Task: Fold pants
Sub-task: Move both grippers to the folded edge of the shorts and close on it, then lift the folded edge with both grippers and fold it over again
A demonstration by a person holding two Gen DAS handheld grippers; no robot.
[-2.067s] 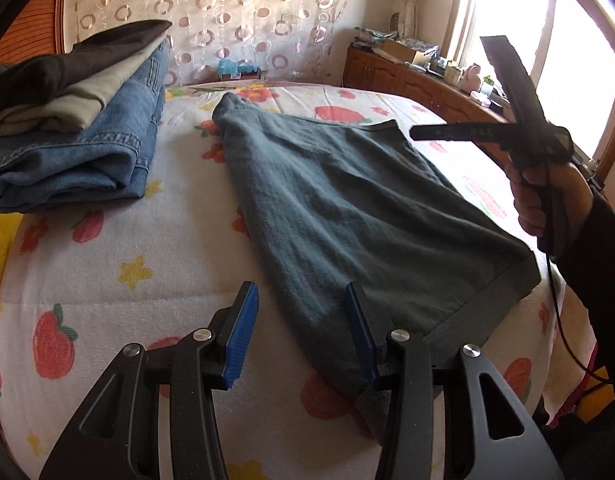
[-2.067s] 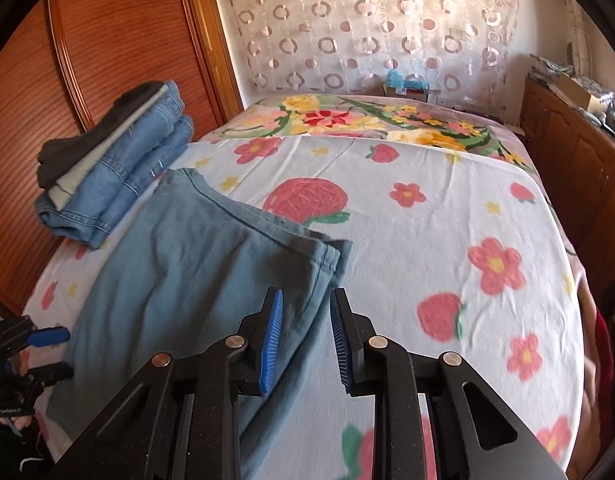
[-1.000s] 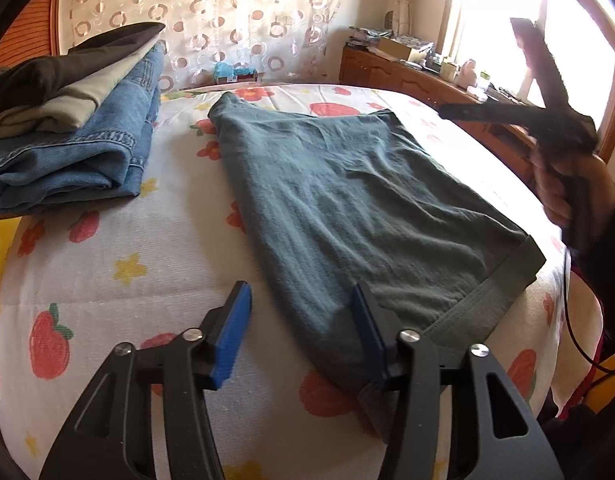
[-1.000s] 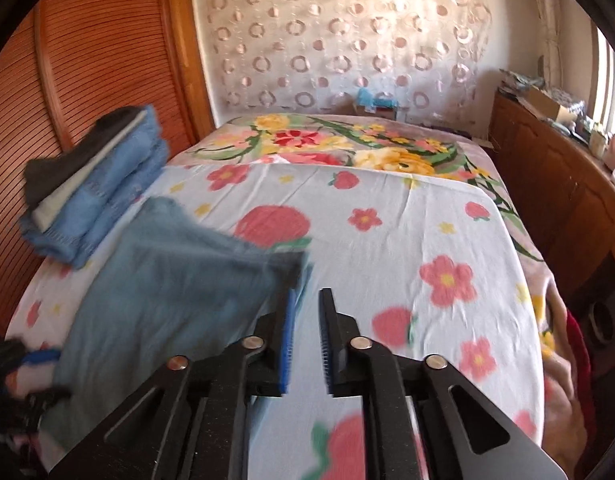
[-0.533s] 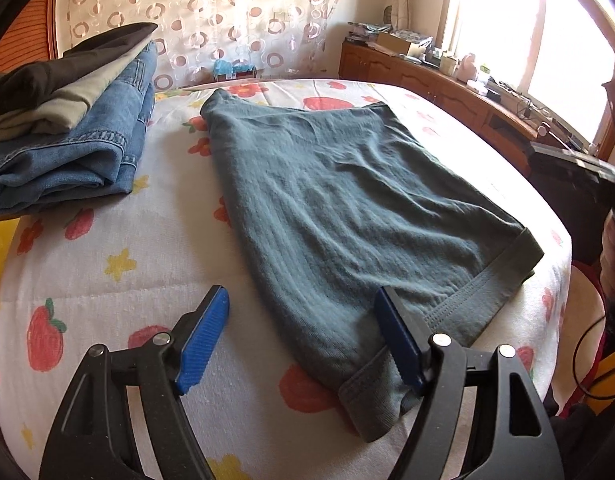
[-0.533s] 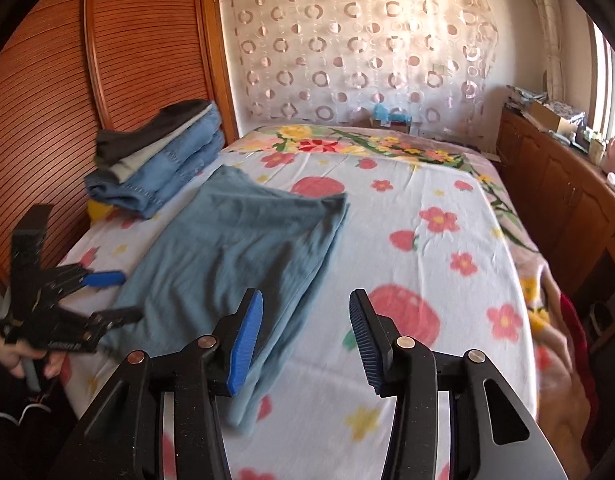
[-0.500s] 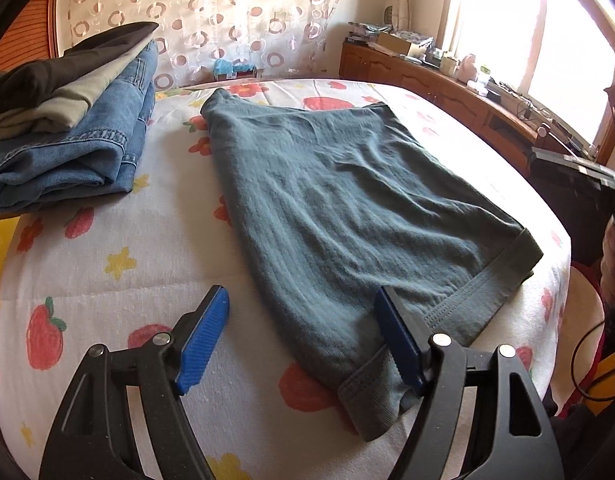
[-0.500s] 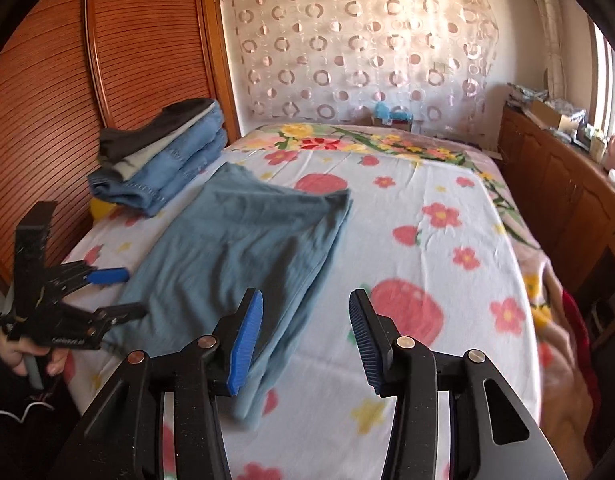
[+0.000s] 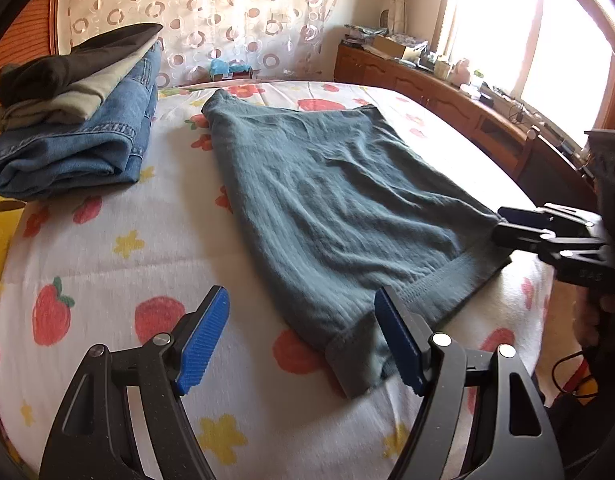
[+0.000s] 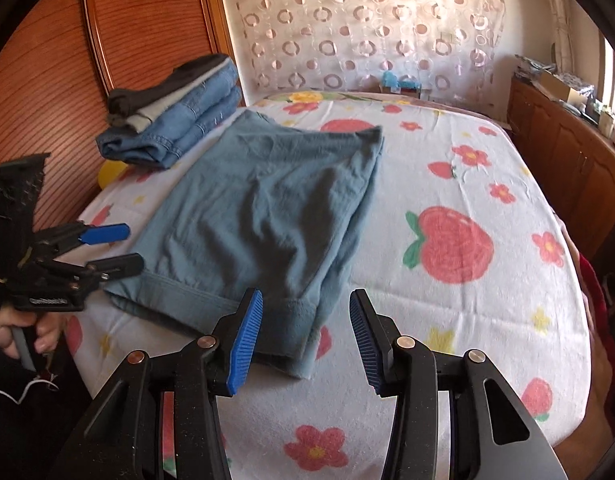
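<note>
On the bed: pants (image 9: 339, 208) lie flat on the fruit-print sheet (image 9: 119, 248), already doubled, hem band toward the near edge, far end toward the curtain (image 9: 211, 12).
Left claw: left gripper (image 9: 299, 338) is spread wide and holds nothing; its right pad sits over the near-left hem corner, its left pad over bare sheet.
Right claw: right gripper (image 10: 305, 340) is also spread wide and empty, straddling the near-right hem corner.
Change, right: two seconds back its pads were almost together and further up over the cloth; it has since pulled back, dropped to the hem and opened out.
Change, left: the gap between its pads has grown a good deal, and it has moved closer to its corner.
Change, pants: they lie as they did; only the claws have moved.
Meaning: both claws look lined up on the two hem corners, so a joint pinch looks likely next, then a fold of the hem toward the far end.
Progress: about midway, judging by the one fold in place and the long shape left.
Watch: each corner is several layers thick; a shallow bite could take only the top one.
Nearby: stack (image 10: 175, 120) of folded jeans and other clothes rests at the left, apart from the pants.
</note>
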